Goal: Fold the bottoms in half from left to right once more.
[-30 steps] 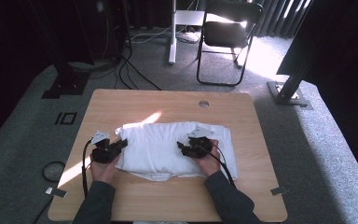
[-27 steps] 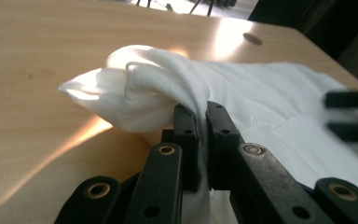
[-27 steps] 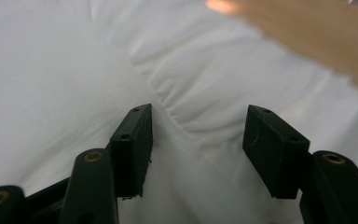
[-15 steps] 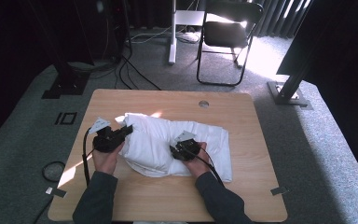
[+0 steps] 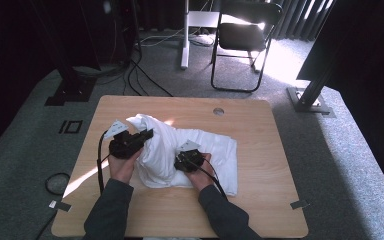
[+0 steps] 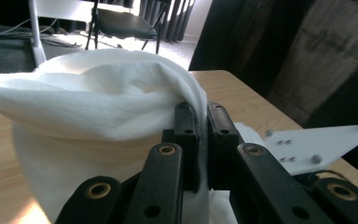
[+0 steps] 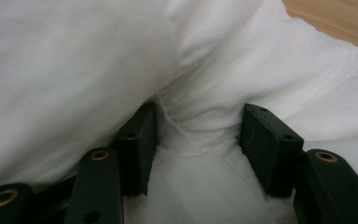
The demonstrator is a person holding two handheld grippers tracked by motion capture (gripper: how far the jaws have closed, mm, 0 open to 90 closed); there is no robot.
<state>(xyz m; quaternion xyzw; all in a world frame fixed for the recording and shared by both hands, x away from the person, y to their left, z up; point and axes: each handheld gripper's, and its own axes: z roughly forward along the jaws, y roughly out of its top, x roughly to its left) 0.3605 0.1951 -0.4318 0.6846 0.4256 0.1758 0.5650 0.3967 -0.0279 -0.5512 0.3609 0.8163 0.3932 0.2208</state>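
**A:** Compared with a second ago, we've dragged the left edge of the soft white cotton garment (image 5: pixel 180 150) up and over toward the middle. It was lying flat across the light wooden table (image 5: pixel 260 200); now there's a puffy fold standing just right of our left gripper (image 5: pixel 147 135). The right gripper (image 5: pixel 180 162) has slid inward and down onto the lower layer too.

**B:** Yeah, and the left gripper (image 6: pixel 198 126) is clenched hard on a pinch of that cloth (image 6: pixel 98 107), with fabric squeezed right between the pads and ballooning out ahead of them. What's ours on the right doing?

**A:** The right gripper (image 7: pixel 198 135) has just been narrowing its jaws. There's a bunched ridge of the garment (image 7: pixel 200 130) between them, touching the left pad, but the right pad looks a hair clear of it, so we'd call that not yet clamped.

**B:** So progress-wise? We'd say the first fold is mid-swing: the left side's lifted and partly over, not laid down. The part beyond the right gripper lies flat and unfolded.

**A:** Agreed. Left to do, by our guess: lay this flap down, smooth it, then fold the other side.
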